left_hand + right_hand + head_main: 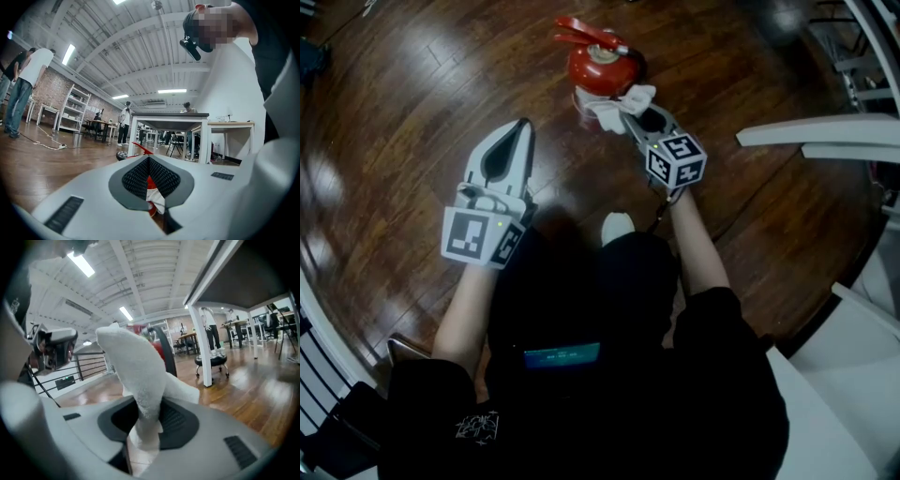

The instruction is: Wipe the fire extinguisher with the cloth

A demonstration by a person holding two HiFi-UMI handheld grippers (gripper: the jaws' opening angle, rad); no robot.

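A red fire extinguisher [602,66] stands upright on the dark wooden floor, at the top middle of the head view. My right gripper [636,117] is shut on a white cloth [619,105], which rests against the extinguisher's near side. In the right gripper view the cloth [136,371] rises out of the closed jaws and hides most of the red extinguisher [159,348] behind it. My left gripper [522,128] is shut and holds nothing, on the near left of the extinguisher and apart from it. Through its jaws a strip of the extinguisher [151,183] and cloth [158,200] shows.
White table frames [816,131] stand to the right of the extinguisher. A white shoe [617,225] rests on the floor below my right gripper. A black railing [89,366] runs along the left. In the left gripper view, a white table [168,117] and several people stand far behind.
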